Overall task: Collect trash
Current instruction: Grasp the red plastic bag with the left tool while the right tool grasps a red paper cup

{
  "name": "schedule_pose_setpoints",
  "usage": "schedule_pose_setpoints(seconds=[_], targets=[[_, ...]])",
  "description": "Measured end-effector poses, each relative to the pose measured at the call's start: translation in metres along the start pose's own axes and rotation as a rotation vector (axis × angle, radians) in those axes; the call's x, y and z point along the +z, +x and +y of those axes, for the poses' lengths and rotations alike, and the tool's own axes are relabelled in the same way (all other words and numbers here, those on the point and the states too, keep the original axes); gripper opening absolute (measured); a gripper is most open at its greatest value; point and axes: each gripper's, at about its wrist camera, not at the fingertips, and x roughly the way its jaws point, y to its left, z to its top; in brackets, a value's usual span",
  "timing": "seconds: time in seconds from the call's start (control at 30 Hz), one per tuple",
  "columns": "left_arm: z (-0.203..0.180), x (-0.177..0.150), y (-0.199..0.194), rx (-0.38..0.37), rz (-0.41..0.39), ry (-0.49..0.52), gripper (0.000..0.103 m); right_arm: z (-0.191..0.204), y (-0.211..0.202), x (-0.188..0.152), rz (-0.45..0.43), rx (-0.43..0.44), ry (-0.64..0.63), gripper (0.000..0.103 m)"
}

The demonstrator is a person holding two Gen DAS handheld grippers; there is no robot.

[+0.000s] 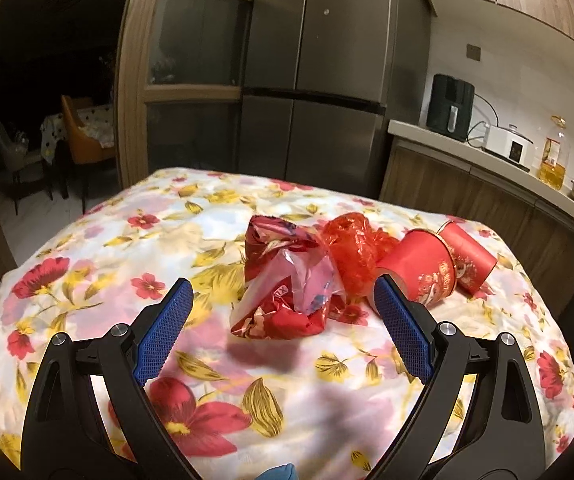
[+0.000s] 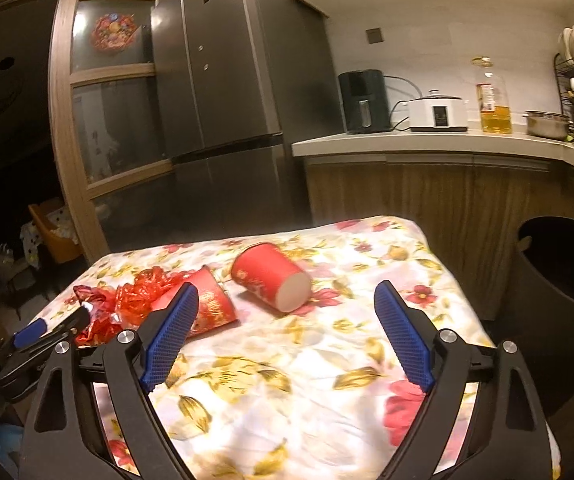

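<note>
Left wrist: left gripper point(image 1: 283, 292) spread wide, empty, over crumpled wrapper point(image 1: 287, 280) | right gripper point(image 2: 287, 296) spread wide, empty

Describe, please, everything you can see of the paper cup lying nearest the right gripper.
The cup is red paper with gold print on its wall and a plain pale base. It lies tipped on its side on the floral cloth, base toward the camera, mouth pointing away, so its inside is hidden. It looks whole and uncrushed. It sits apart from the second cup to its left; nothing but the cloth touches it. The right gripper is open before it, not in contact.
</note>
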Motion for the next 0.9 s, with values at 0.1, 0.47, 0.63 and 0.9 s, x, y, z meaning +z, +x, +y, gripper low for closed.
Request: schedule_pose_setpoints(seconds=[0.1,0.47,0.63,0.9], targets=[[0.003,0.000,0.009,-0.012,0.028,-0.015,0.090,0.009,0.011,0.000,0.011,0.022,-0.012,0.089],[0.013,-0.003,0.033,-0.051,0.126,-0.051,0.066,0.038,0.051,-0.001,0.038,0.081,-0.079,0.097],[0.017,-0.004,0.038,-0.079,0.151,-0.063,0.048,0.049,0.068,-0.005,0.059,0.089,-0.117,0.097],[0.025,-0.004,0.032,-0.120,0.139,-0.100,0.033,0.064,0.096,-0.012,0.121,0.131,-0.190,0.097]])
